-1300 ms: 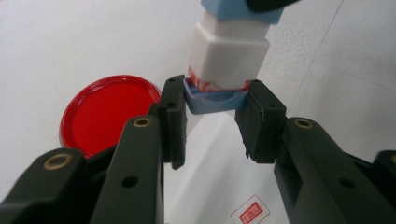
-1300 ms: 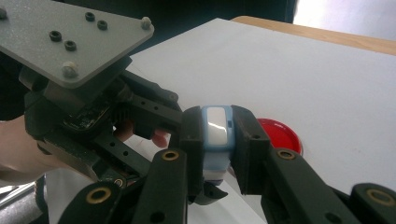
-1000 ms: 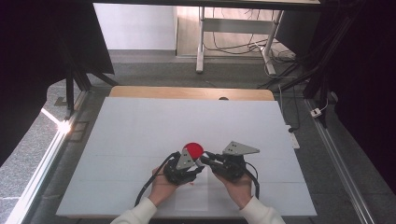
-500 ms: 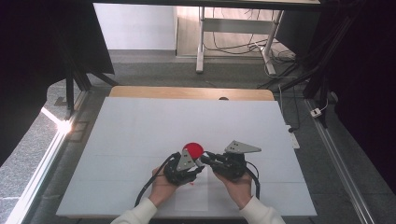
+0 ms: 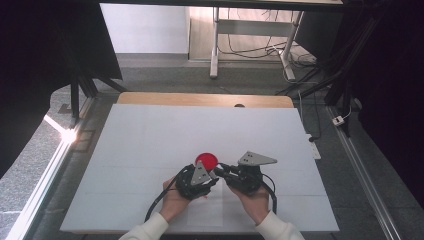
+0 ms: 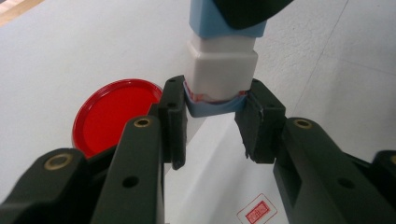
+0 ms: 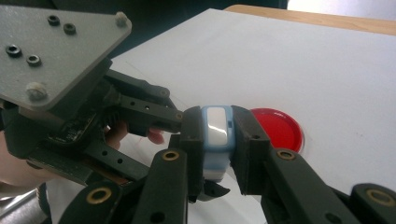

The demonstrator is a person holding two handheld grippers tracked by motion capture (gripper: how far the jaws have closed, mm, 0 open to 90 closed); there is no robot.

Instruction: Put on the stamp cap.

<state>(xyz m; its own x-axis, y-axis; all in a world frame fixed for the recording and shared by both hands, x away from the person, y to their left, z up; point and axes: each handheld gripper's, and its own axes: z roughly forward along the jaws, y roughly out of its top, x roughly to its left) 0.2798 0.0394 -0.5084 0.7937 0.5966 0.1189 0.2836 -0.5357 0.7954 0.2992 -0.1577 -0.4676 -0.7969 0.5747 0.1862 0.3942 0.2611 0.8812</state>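
Gripping one small blue-and-white plastic block (image 6: 222,70) from both ends, you have both sets of jaws closed tight on it. Your left gripper (image 6: 214,122) pinches the block's pale blue lower edge between its black pads (image 6: 173,116), jaws narrow, white body of the block rising above them. Your right gripper (image 7: 215,140) clamps the blue end with the white inset, pads flush on both sides, jaws narrow too. Block is held up off the surface, between the two grippers, just in front of your hands (image 5: 176,200). Left gripper's grey three-cornered plate (image 7: 51,46) sits close in the right gripper view, top left. Round red shallow plastic lid (image 5: 206,160) lies flat on the white table top (image 5: 150,135), just beyond the grippers and apart from the block; left of the jaws in the left gripper view, right of them in the right gripper view. Small red-printed label (image 6: 257,210) lies on the table below the left jaws. Black cables (image 5: 159,202) trail back toward you. White sleeves (image 5: 145,230) at bottom edge.
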